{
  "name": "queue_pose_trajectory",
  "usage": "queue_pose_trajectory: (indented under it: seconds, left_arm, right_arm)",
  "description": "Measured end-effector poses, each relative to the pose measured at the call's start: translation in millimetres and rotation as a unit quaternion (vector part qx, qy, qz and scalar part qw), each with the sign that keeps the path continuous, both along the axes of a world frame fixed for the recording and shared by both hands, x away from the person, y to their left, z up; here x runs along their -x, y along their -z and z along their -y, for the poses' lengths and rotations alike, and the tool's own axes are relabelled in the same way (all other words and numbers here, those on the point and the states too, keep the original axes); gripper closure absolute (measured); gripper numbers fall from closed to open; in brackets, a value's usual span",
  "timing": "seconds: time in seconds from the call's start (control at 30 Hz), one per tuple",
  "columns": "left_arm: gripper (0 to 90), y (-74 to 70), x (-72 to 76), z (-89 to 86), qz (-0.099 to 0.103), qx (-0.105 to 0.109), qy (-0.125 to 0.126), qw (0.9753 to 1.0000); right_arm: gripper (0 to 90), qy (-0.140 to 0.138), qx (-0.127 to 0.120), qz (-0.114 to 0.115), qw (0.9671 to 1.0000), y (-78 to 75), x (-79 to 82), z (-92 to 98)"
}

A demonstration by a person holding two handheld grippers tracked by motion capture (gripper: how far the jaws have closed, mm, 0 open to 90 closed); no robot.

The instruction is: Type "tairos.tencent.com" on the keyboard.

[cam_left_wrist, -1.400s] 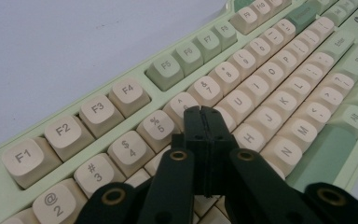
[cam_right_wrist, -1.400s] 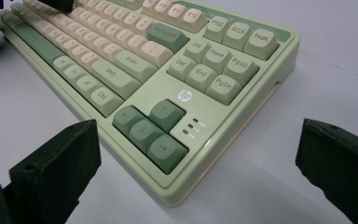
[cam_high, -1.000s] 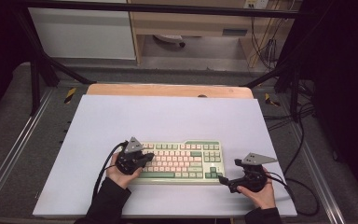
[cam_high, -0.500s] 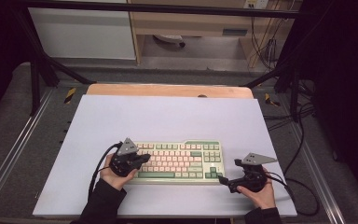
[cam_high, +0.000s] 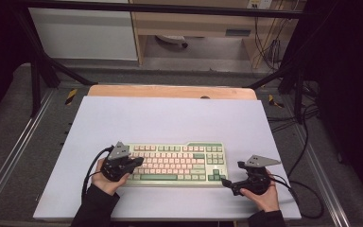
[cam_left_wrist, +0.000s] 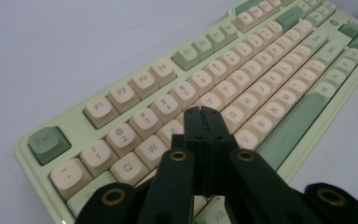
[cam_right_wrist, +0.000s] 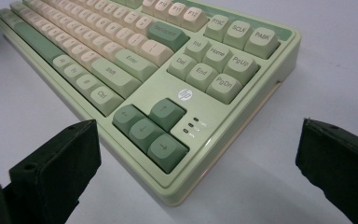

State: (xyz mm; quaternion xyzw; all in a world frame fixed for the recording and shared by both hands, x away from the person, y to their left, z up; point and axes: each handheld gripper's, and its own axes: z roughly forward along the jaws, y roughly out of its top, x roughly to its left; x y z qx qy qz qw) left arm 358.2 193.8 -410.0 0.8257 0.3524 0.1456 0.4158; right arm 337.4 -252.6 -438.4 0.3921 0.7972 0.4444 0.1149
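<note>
Two jaws, left gripper: pressed together with nothing between them, tips over my keyboard's letter keys, lower centre of the left gripper view.
Right gripper jaws: spread wide apart, empty, flanking the keyboard's arrow-key corner.
Keyboard: green and cream, flat on the counter, lower centre of the high view.
Hands: left touching the keyboard's left end, right just beside its right end.

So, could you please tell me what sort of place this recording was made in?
Probably a lab recording station: a white table framed by black metal struts, loose cables behind, and an HP keyboard as the sole prop.
</note>
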Motion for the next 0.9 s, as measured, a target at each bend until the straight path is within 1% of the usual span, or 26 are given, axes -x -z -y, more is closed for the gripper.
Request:
queue_pose_trajectory:
  seconds: [0.17, 0.37, 0.6, 0.7, 0.9]
  left_arm:
    - [90.0, 2.0, 1.6, -10.3, -0.002, -0.002, -0.009, 1.0000]
    - [90.0, 8.6, 0.4, -17.6, -0.010, -0.007, -0.018, 0.9998]
    - [90.0, 15.3, -1.5, -21.8, -0.017, -0.013, -0.025, 0.9995]
    - [90.0, 16.9, -1.5, -21.3, -0.017, -0.015, -0.024, 0.9995]
    - [90.0, 19.3, -2.1, -21.8, -0.016, -0.011, -0.021, 0.9996]
  right_arm:
    - [0.5, 0.000, 0.000, 0.000, 1.0000, 0.0, 0.1, -0.1]
    - [0.5, -0.001, 0.001, -0.001, 1.0000, 0.5, -0.1, -0.5]
    - [0.5, 0.000, 0.001, -0.001, 1.0000, 0.2, 0.0, -0.3]
    - [0.5, -0.001, 0.001, 0.000, 1.0000, 0.5, -0.1, -0.4]
    - [0.5, 0.000, 0.001, -0.001, 1.0000, 0.1, 0.2, -0.4]
